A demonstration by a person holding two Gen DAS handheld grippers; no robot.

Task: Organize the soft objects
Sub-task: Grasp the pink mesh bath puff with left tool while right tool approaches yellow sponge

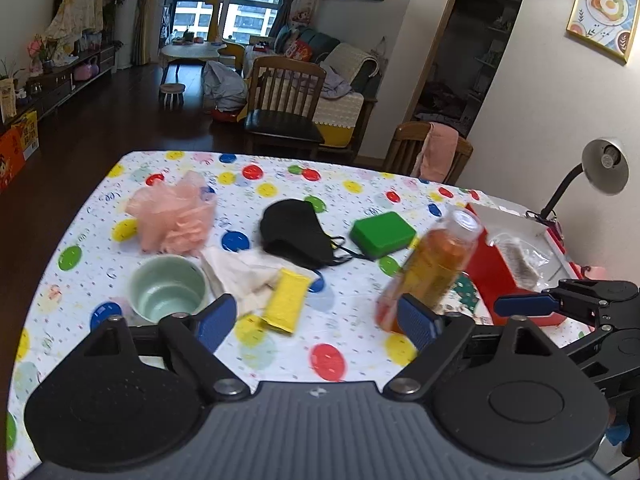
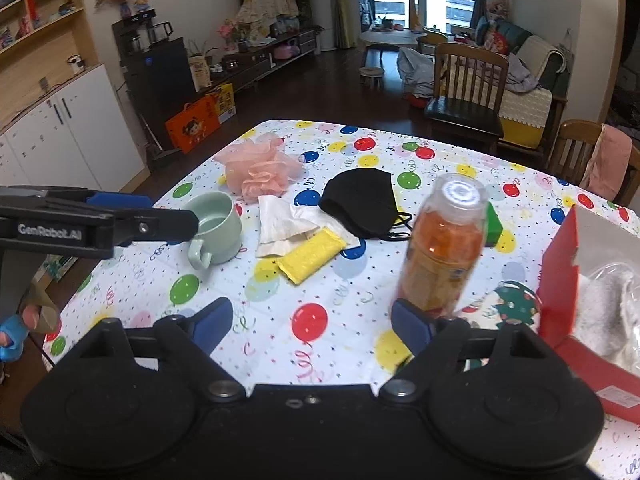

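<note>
**Red box holds a bagged grey item; soft things lie loose on the surface**

Red cardboard forms the box (image 2: 560, 280) at the right edge of both views. Its white inside holds a clear plastic bag (image 2: 616, 300) with something grey and fuzzy in it; what the grey thing is cannot be told. The mug (image 2: 216, 228), pale green, stands upright at the left of the right wrist view, handle toward the camera, and looks empty. The bottle (image 2: 444, 248) stands upright right of centre, filled with orange liquid and capped in clear plastic, just beside the box.

On the balloon-print surface (image 2: 320, 356) the soft things lie between mug and bottle. A pink mesh puff (image 2: 260, 168) sits at the upper left. A black mask (image 2: 360, 200) lies in the middle, its straps trailing right. A white cloth (image 2: 284, 224) is spread below it, and a yellow sponge (image 2: 312, 256) lies on the cloth's lower edge. A green sponge (image 1: 382, 234) lies right of the mask in the left wrist view; in the other view the bottle mostly hides it.

The left hand-held gripper (image 1: 316, 320) has its jaws spread wide, nothing between them, above the yellow sponge's near end. The right hand-held gripper (image 2: 312, 326) is likewise spread and empty, over bare surface at the lower centre of its frame, the bottle just behind its right finger.
</note>
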